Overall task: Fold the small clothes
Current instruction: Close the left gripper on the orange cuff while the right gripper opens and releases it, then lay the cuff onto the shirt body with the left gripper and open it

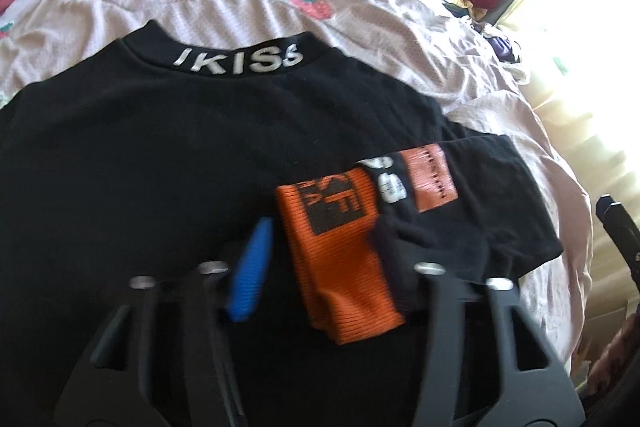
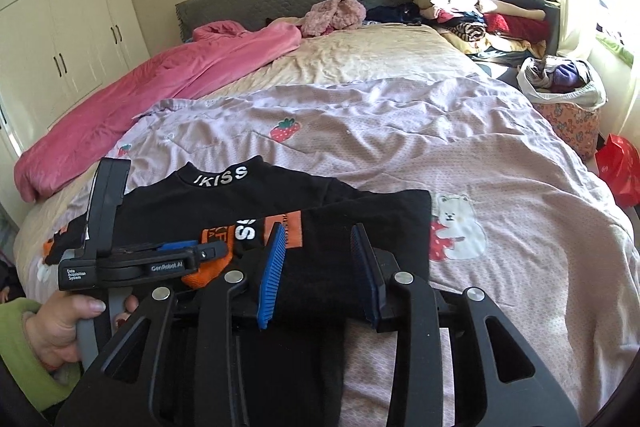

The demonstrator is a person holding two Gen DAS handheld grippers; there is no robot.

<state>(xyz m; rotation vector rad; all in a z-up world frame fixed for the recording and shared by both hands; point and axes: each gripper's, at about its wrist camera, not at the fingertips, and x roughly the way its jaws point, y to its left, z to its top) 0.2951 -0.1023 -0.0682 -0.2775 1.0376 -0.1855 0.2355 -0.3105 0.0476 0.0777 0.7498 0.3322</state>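
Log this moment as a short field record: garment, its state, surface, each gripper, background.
garment: black top with white IKISS lettering on the collar
state: lying on the bed, one sleeve with an orange cuff folded in across the body
surface: lilac quilt with strawberry and bear patches
left gripper: over the folded sleeve; orange cuff and black cloth between its fingers, grip unclear
right gripper: jaws apart, black cloth between the blue pads, not pressed
background: pink blanket, stacked clothes
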